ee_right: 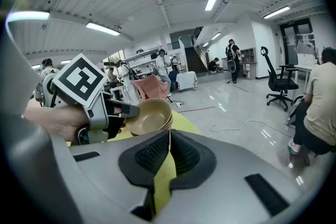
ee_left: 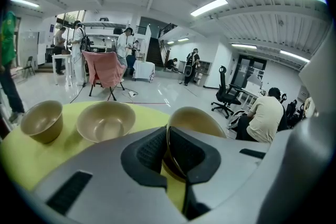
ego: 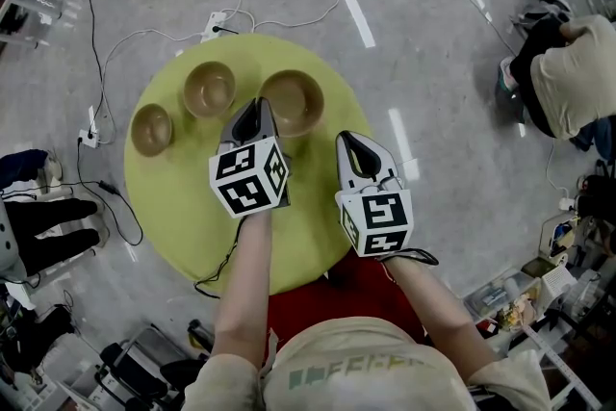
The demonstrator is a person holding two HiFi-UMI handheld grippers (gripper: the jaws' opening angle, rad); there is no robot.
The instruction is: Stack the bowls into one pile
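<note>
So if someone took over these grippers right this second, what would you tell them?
Left gripper: shut on the rim of the right-hand bowl.
Right gripper: shut, empty, beside it above the table.
Middle bowl and small bowl stand apart on the table.
Done: one bowl gripped. Left: bring the separate bowls into one pile.

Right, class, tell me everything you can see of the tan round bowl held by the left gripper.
The tan, matte, plastic-looking round bowl is the rightmost of three near the far edge of the round yellow-green table. It is empty and tilted. The left gripper is shut on its near rim. Ridges down its side in the right gripper view may be nested bowls; I cannot tell.
</note>
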